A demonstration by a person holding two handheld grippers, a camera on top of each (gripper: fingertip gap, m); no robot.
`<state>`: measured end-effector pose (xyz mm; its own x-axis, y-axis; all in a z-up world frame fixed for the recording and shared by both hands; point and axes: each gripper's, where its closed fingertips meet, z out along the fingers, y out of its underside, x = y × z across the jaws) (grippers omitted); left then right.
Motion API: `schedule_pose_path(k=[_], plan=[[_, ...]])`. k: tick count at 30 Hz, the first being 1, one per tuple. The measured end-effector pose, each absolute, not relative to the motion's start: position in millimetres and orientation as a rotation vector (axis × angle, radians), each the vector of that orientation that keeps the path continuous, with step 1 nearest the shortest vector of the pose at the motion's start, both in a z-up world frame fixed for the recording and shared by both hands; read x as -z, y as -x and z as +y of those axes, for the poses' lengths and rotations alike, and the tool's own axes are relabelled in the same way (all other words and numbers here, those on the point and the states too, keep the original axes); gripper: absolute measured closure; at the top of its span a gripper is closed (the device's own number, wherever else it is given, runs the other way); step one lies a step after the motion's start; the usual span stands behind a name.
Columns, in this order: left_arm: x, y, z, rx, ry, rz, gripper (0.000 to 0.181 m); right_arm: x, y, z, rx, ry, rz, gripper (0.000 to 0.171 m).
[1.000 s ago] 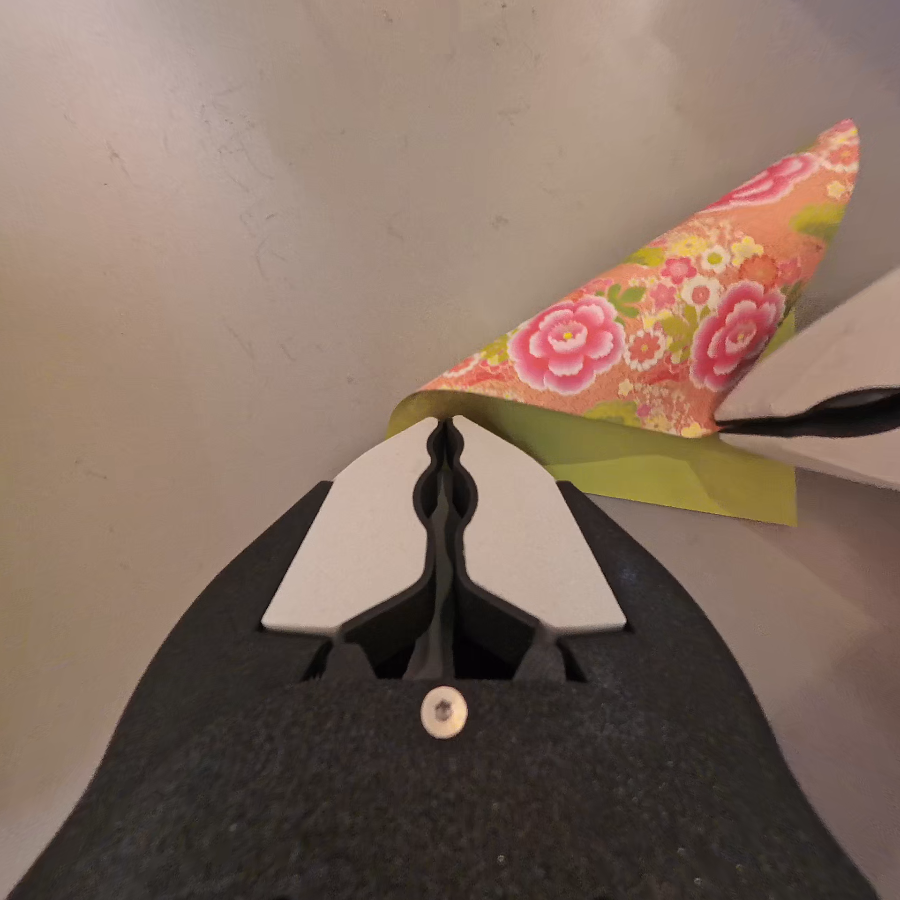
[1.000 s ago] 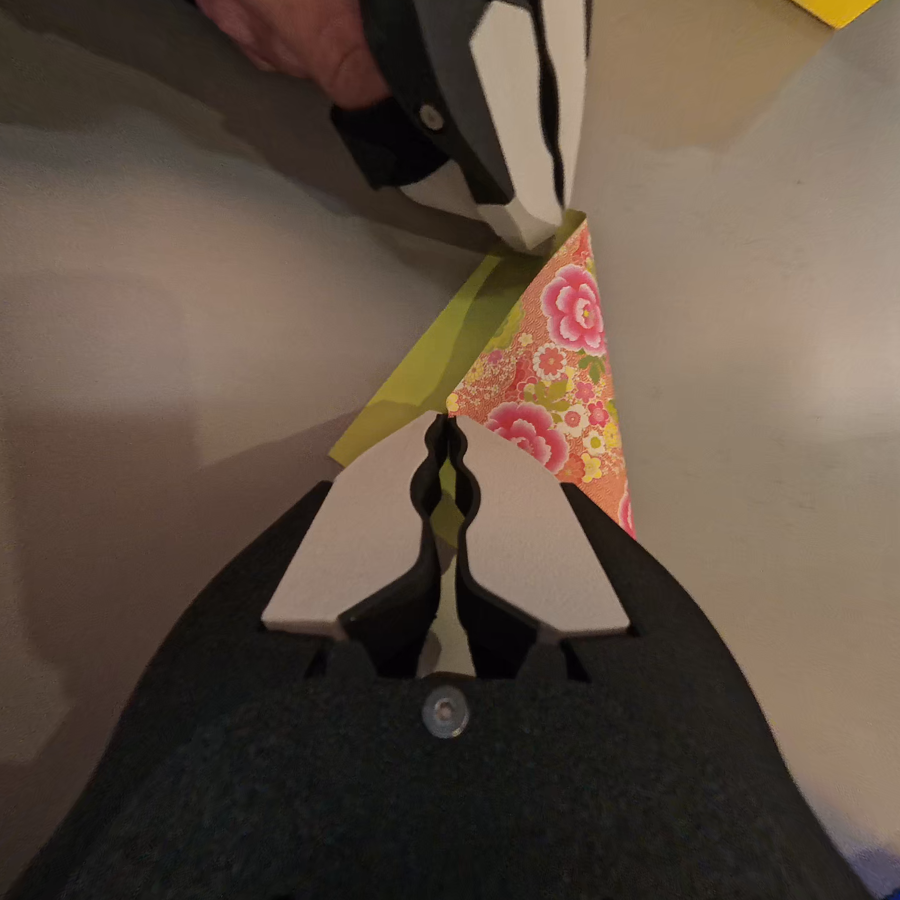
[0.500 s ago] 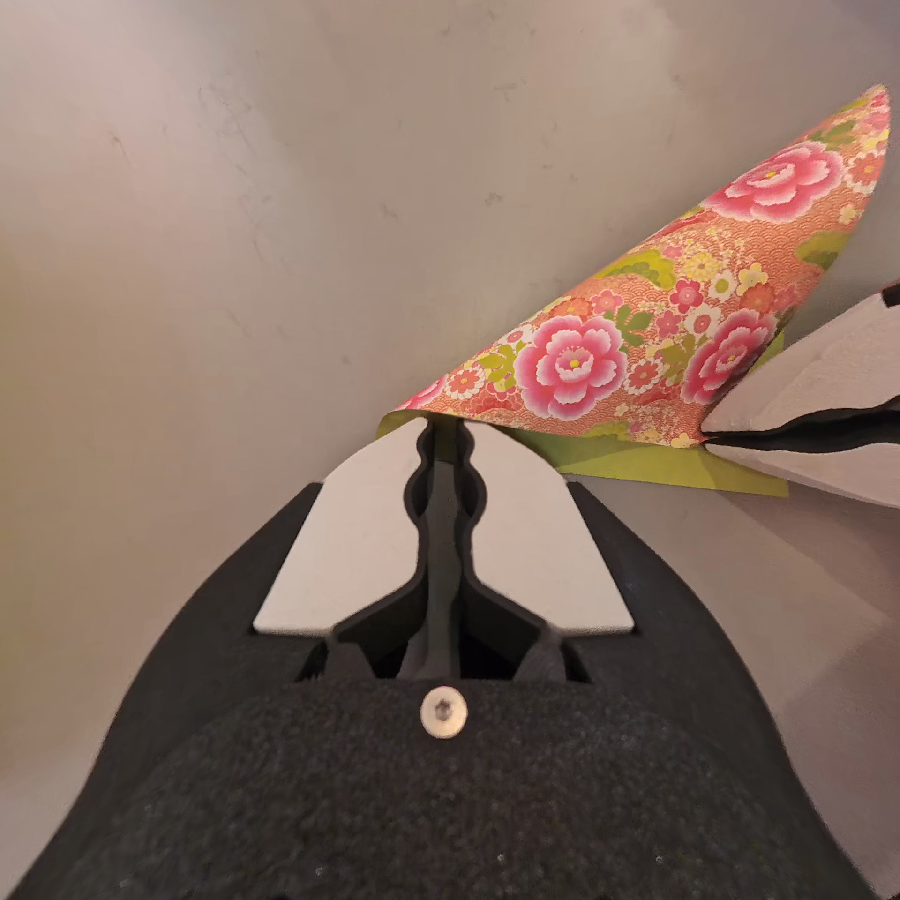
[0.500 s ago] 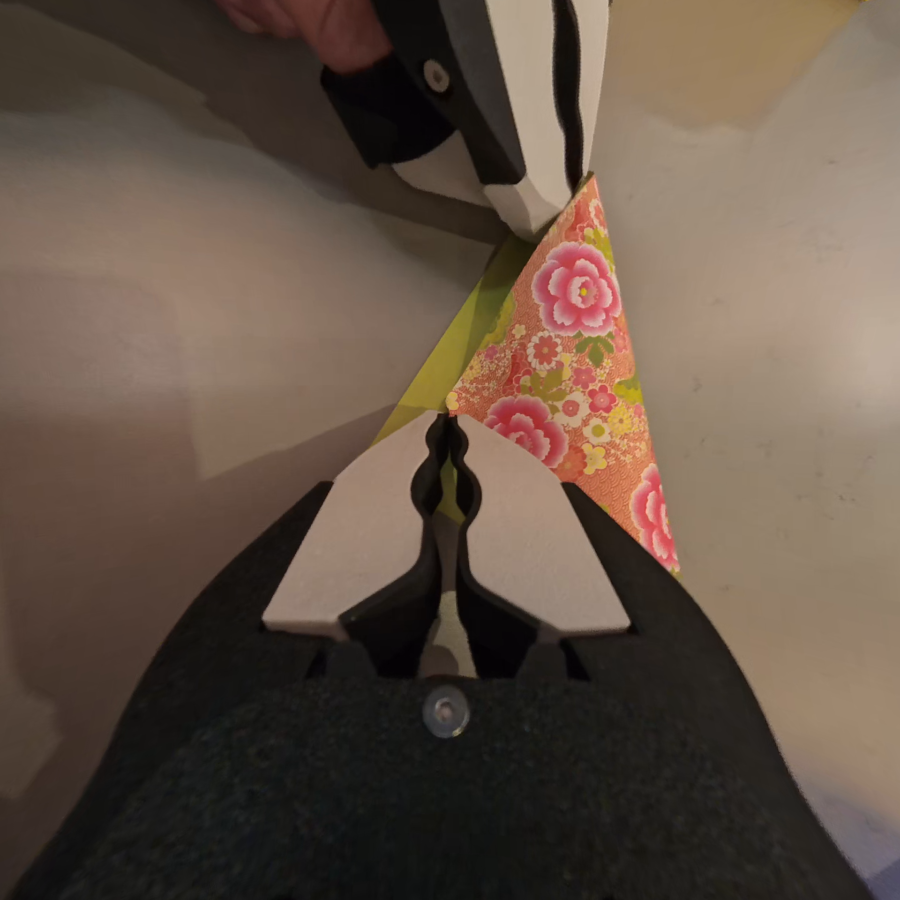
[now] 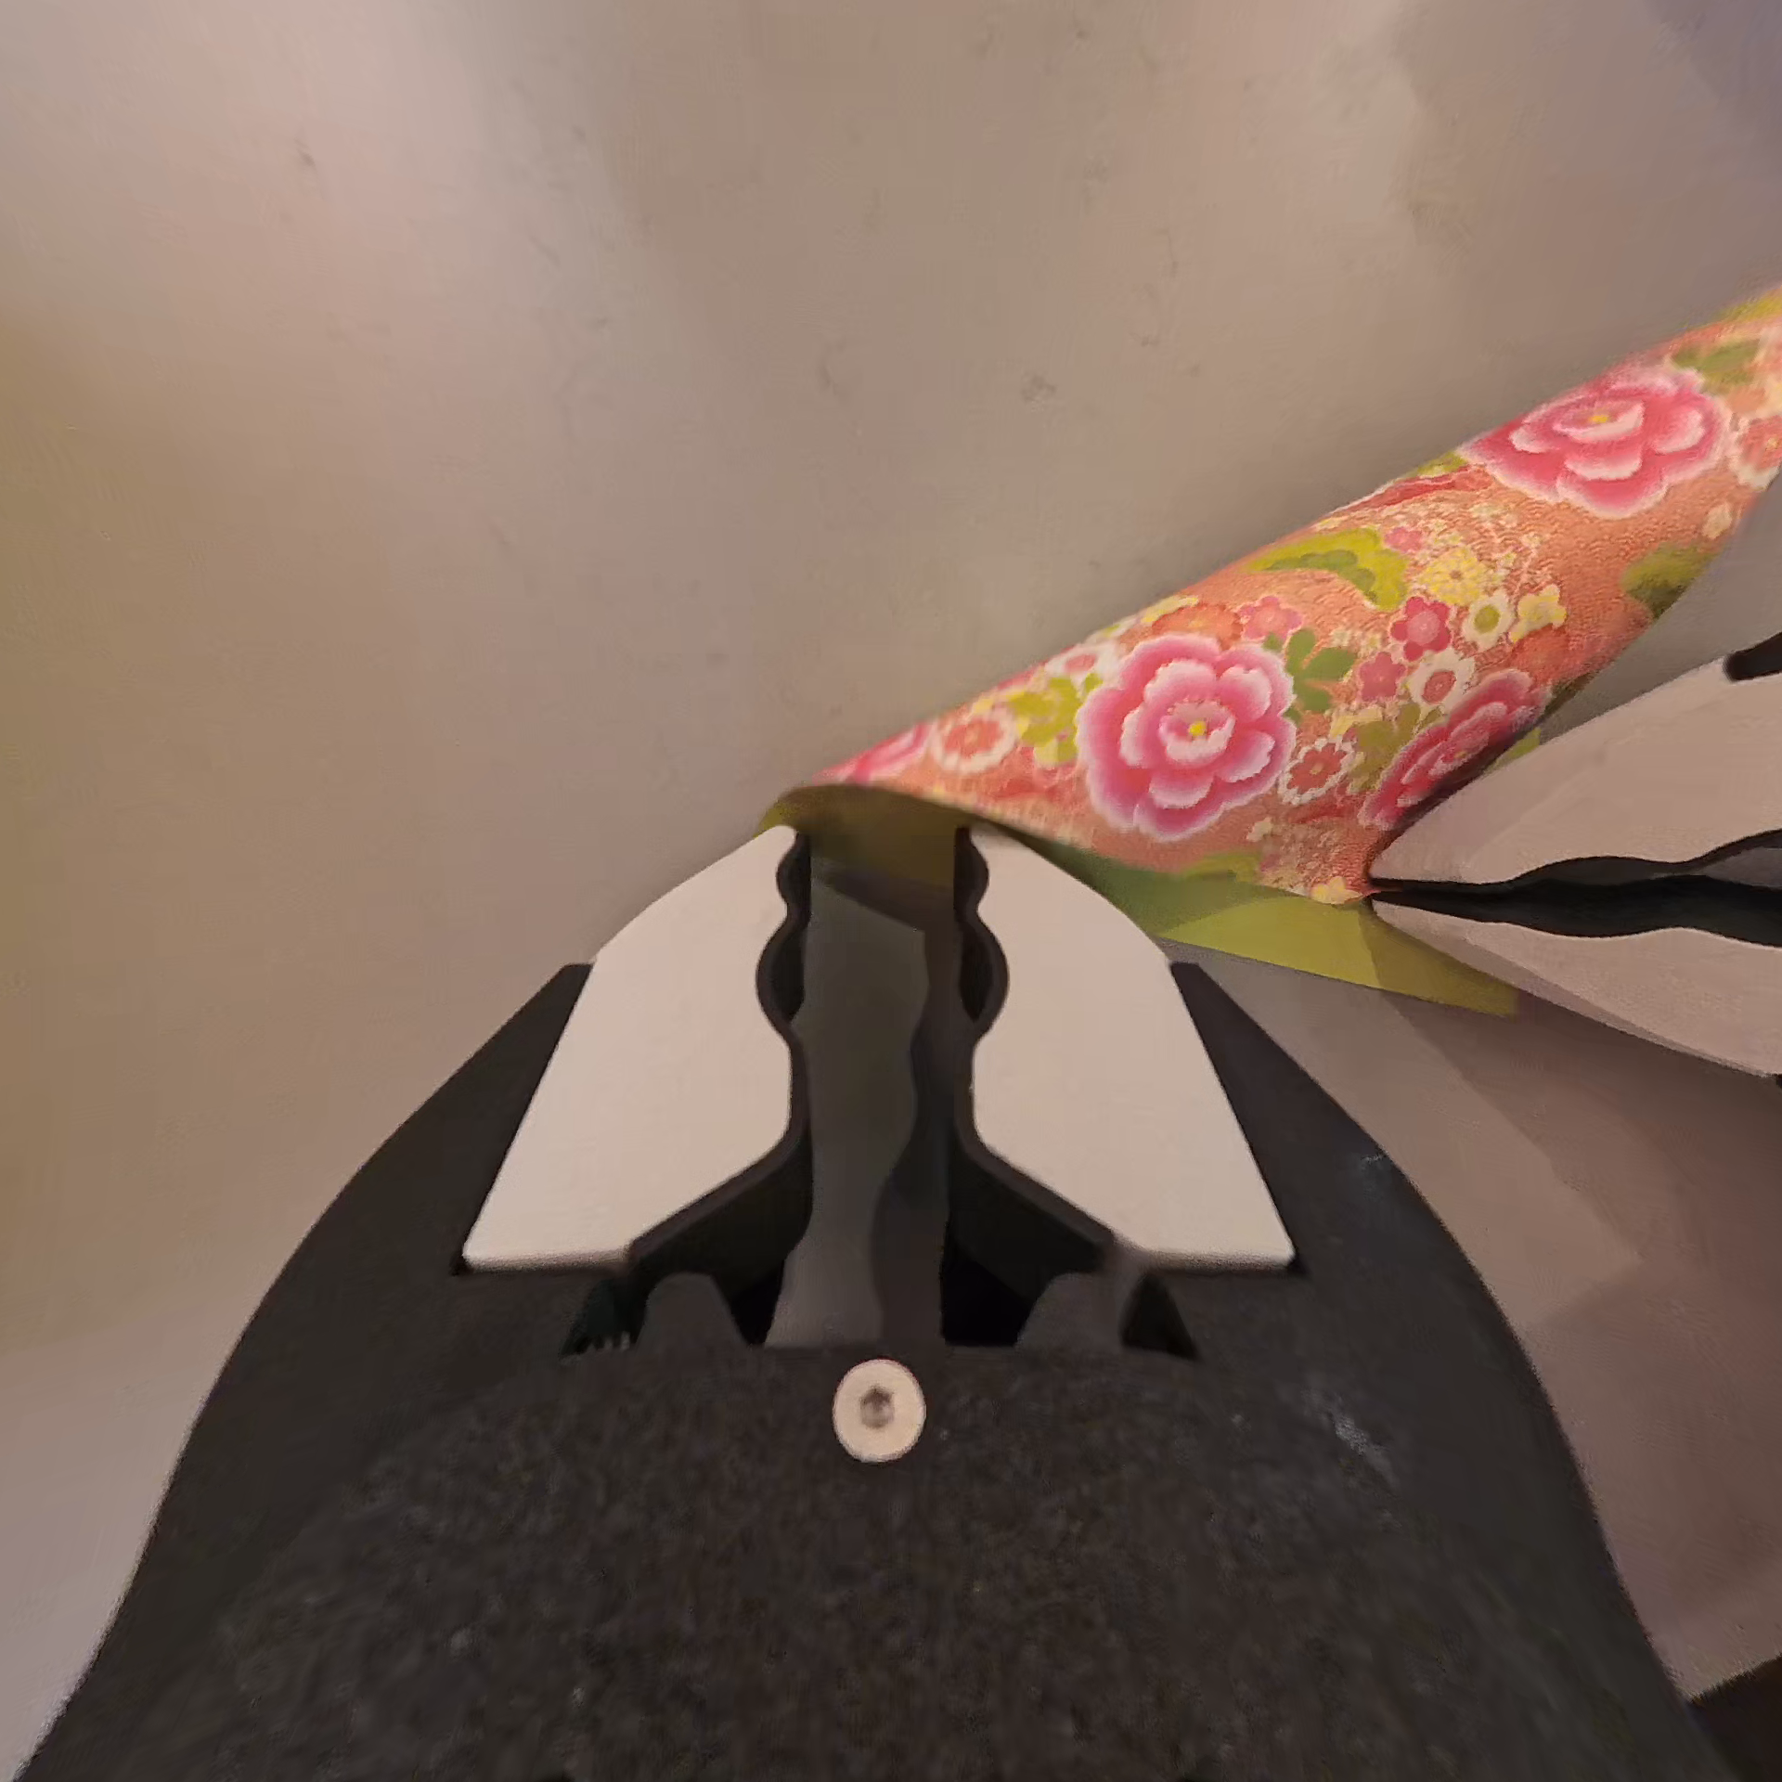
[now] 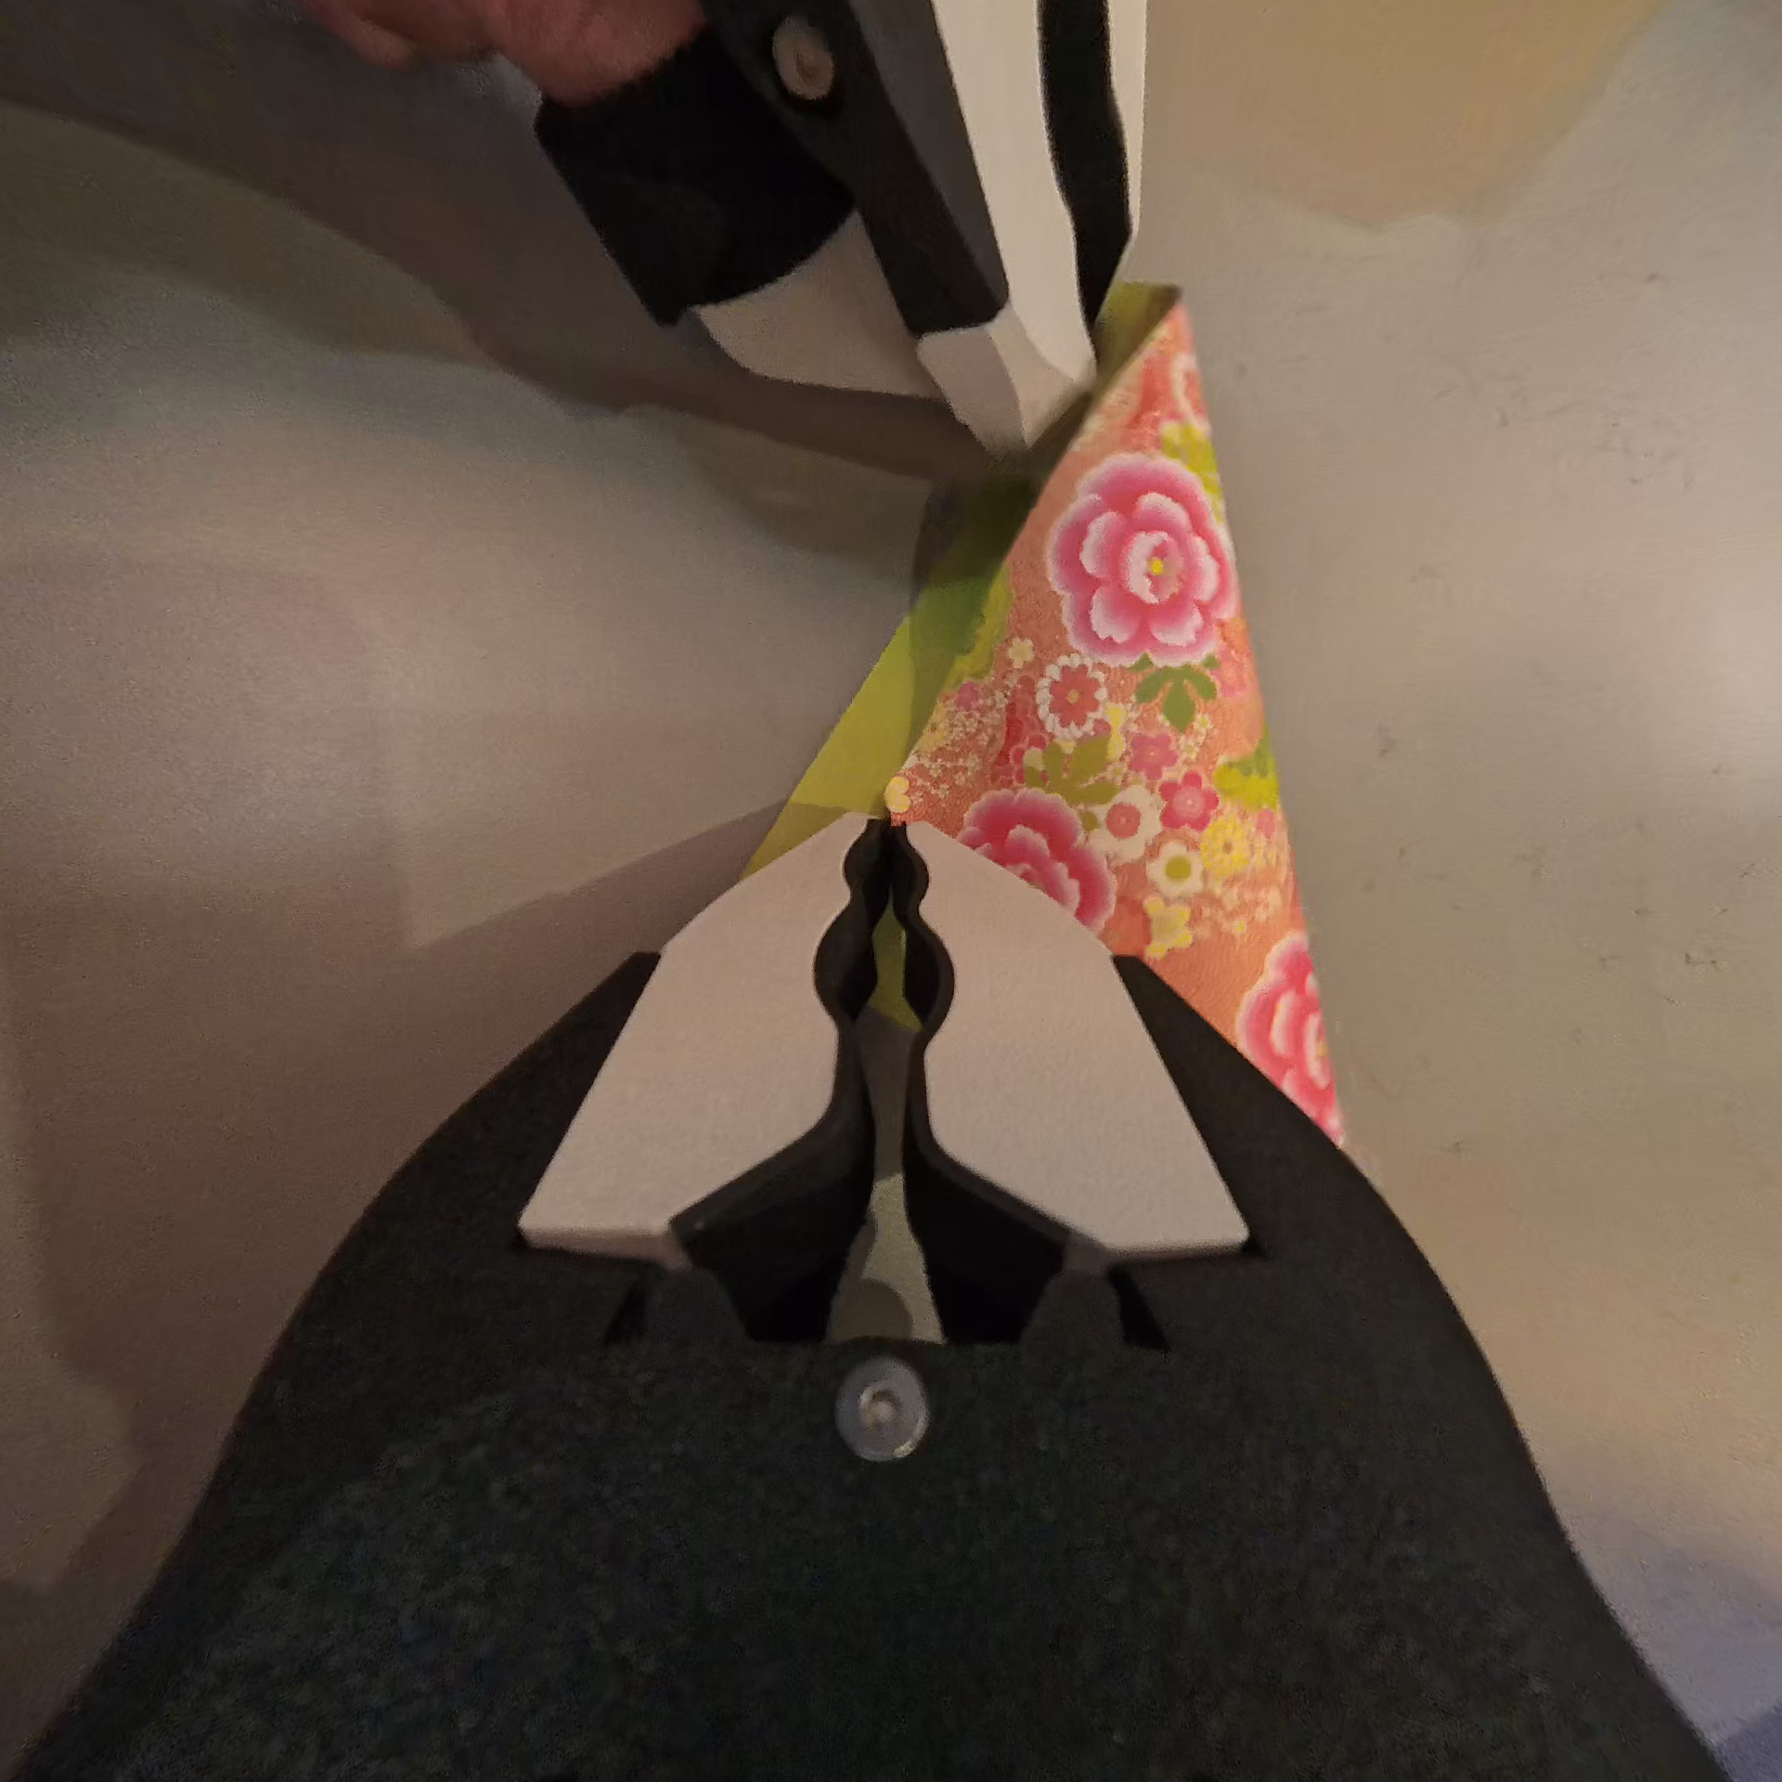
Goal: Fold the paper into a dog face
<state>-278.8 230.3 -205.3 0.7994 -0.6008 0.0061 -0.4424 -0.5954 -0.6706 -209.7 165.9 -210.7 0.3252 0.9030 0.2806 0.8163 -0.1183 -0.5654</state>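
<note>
Pinching the floral paper (image 6: 1147,675) with our right gripper (image 6: 889,839), fingers clamped on its near corner. Our left gripper (image 5: 877,849) is sitting with a clear gap between its fingers at the curled fold, gripping nothing. We're keeping the half-folded sheet on the grey table (image 5: 482,482), green underside showing.

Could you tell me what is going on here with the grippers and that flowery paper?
A person is folding a sheet of floral paper with a green underside on a grey table, using two handheld grippers. The right gripper is shut on a corner of the floral flap, which arches over the green layer without a pressed crease. The left gripper is open at the paper's other end, its fingers on either side of the rolled fold, not clamping it.
</note>
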Motion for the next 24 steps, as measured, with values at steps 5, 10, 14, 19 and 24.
schedule_pose_path(k=[5, 10, 14, 19, 24], plan=[[209.3, 278.0, 231.9, 0.305, 2.293, 0.801, 0.153, 210.7, 209.7, 165.8, -0.183, 1.947, -1.512, 0.171], [206.1, 285.0, 236.2, 0.267, 2.283, 0.802, 0.153, 210.8, 209.7, 165.6, -0.199, 1.952, -1.516, 0.171], [200.3, 291.8, 243.6, 0.331, 2.252, 0.823, 0.145, 210.8, 209.8, 165.6, -0.206, 1.952, -1.519, 0.171], [199.7, 294.1, 249.1, 0.452, 2.166, 1.002, 0.145, 210.7, 209.8, 165.5, -0.216, 1.951, -1.525, 0.171], [200.6, 283.6, 247.7, 0.530, 2.042, 1.231, 0.152, 210.8, 209.8, 165.5, -0.220, 1.954, -1.529, 0.171]])
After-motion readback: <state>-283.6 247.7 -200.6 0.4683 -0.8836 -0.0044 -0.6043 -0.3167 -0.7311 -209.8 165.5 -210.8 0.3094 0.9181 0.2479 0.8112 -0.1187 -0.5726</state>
